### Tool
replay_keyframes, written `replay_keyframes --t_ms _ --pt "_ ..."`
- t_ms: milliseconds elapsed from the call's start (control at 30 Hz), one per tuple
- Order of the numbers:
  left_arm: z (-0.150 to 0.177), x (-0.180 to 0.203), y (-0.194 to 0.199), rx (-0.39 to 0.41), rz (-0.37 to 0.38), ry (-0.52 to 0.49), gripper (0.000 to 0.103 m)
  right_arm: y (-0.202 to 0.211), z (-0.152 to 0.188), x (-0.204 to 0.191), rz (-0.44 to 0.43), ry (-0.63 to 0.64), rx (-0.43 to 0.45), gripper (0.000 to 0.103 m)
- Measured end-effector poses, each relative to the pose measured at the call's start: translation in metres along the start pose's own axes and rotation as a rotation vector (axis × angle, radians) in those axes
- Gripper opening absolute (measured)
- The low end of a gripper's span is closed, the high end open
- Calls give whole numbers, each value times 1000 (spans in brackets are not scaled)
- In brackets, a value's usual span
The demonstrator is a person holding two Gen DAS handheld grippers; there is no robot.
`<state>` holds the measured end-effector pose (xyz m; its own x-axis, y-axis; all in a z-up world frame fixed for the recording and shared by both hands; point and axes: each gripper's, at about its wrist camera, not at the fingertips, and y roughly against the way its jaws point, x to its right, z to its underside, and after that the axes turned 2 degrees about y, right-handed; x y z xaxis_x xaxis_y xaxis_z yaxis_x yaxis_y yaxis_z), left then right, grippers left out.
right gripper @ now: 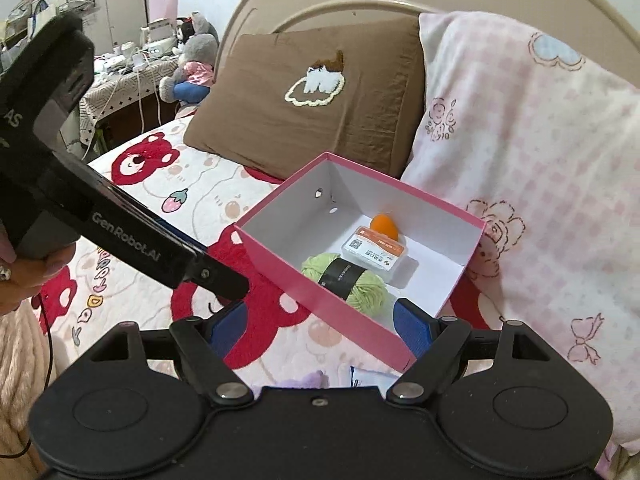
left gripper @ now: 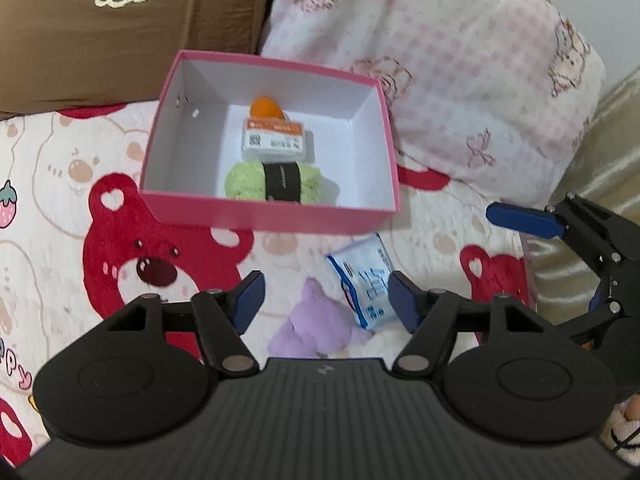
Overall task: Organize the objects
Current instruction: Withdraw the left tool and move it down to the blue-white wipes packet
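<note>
Three bits already sit in the pink box (left gripper: pixel 276 216): yarn (left gripper: pixel 272 180), label case (left gripper: pixel 276 140), orange egg (left gripper: pixel 266 108). The blue packet (left gripper: pixel 362 280) and purple plush (left gripper: pixel 316 326) are left on the bed, near the box's front edge. Left gripper (left gripper: pixel 326 300) and right gripper (right gripper: pixel 320 326) both gape wide, holding nothing.

yarn (left gripper: pixel 272 181) in box (left gripper: pixel 276 216), packet (left gripper: pixel 366 280) before box

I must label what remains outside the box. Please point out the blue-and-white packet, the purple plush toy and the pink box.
blue-and-white packet (left gripper: pixel 366 280): left wrist view, middle of its face.
purple plush toy (left gripper: pixel 316 326): left wrist view, its body.
pink box (left gripper: pixel 264 214): left wrist view, near outer wall.

Bear-print bed (right gripper: pixel 192 200), beige headboard (right gripper: pixel 360 0)
</note>
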<state>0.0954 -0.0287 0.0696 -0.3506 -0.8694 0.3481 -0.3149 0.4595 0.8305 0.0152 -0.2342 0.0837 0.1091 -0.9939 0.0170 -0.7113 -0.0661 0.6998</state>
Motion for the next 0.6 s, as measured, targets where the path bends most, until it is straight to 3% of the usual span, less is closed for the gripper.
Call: replay_keyframes --t_ms 300,400,600 --pt "26 16 3 9 33 -20 91 16 40 -4 35 67 40 97" --pt "33 17 -2 -5 60 16 93 12 55 3 41 36 38 97" --pt "49 25 -19 -30 44 -12 96 13 85 13 16 -1 71 97"
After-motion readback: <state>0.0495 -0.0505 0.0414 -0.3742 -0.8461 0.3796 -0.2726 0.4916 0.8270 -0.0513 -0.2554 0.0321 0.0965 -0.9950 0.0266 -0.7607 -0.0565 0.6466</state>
